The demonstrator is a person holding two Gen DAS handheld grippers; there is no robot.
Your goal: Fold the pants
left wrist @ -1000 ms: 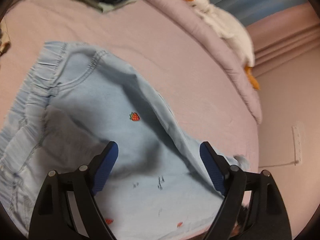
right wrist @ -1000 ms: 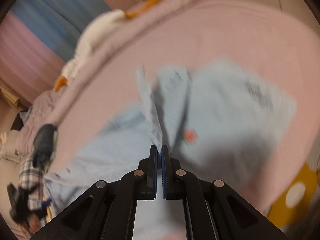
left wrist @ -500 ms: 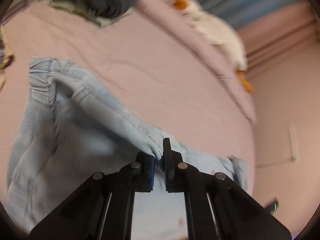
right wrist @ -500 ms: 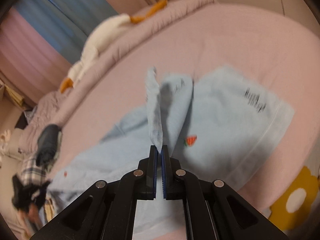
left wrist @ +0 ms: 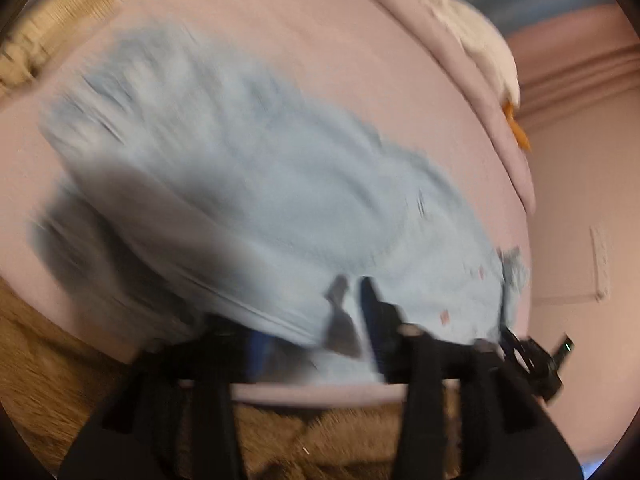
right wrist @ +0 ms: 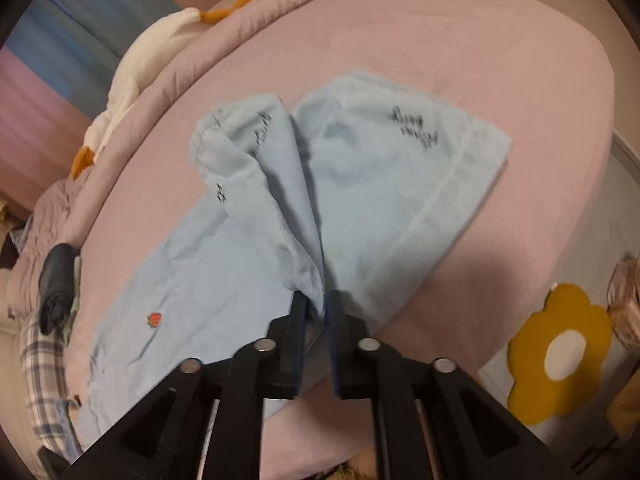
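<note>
Light blue pants (left wrist: 280, 184) with small strawberry marks lie across the pink bed (left wrist: 360, 60), heavily blurred in the left wrist view. My left gripper (left wrist: 316, 332) is at the bed's near edge and its jaws are opening. A fold of the pants' edge lies loosely between and over its fingers. In the right wrist view the pants (right wrist: 380, 184) have one leg end folded up into a ridge. The tip of that ridge hangs between the opening jaws of my right gripper (right wrist: 316, 320), and a gap shows beside the cloth.
A white goose plush (right wrist: 136, 72) lies along the bed's far rim. Dark folded clothes (right wrist: 58, 288) and plaid cloth (right wrist: 40, 360) sit at the left. A yellow flower rug (right wrist: 560, 348) is on the floor at the right. Brown fuzzy rug (left wrist: 340, 440) lies below the bed edge.
The left gripper shut on a fold of the pants, dragged it toward the bed's near edge, and now stands apart. The right gripper, shut on the leg fold earlier, has parted.
</note>
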